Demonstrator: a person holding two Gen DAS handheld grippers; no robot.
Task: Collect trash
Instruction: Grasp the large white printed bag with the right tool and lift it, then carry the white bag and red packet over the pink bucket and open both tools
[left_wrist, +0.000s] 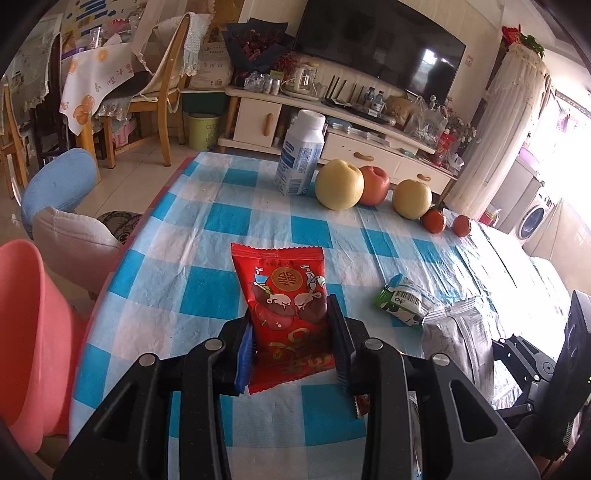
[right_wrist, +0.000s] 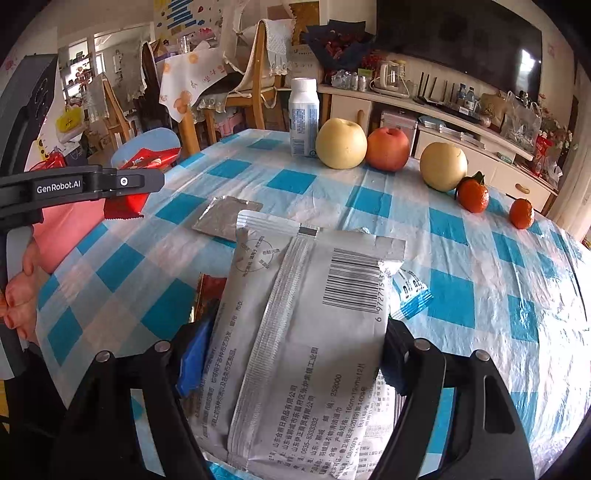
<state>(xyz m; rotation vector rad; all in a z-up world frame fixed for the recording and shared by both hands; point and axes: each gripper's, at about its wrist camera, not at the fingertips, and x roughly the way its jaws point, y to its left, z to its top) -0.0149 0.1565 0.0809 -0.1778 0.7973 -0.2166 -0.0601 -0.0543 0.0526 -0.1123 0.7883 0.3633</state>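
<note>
Two tongs work over the blue-and-white checked worktop (left_wrist: 229, 221), both angled downward toward its cloth. The left tongs (left_wrist: 291, 325) are clenched on a red crinkle-edged snack wrapper (left_wrist: 284, 295), the pads pressing its lower half from either side; the wrapper stands clear of the cloth, its long axis running away from the camera toward the white plastic milk bottle (left_wrist: 301, 155), its serrated top edge farthest out. In the right wrist view the same left tongs (right_wrist: 127, 199) enter from the left edge, lying level, with the red wrapper (right_wrist: 127, 201) dangling at their tip and a person's hand (right_wrist: 16, 295) gripping the handle below.

The right tongs (right_wrist: 295, 343) straddle a large silver-grey foil wet-wipe pack (right_wrist: 306, 314), barcode side up. Its long axis points forward toward the bottle (right_wrist: 303, 114), with the sealed end farthest from the camera. The jaws stand wide at the pack's two long edges; whether the pads actually press it I cannot tell.

Nearer than the bottle, a small flat silver sachet (right_wrist: 225, 218) lies left of the pack's far end. A green-and-white crumpled wrapper (left_wrist: 402, 299) lies on the cloth well short of the bottle, just right of the red wrapper.
</note>
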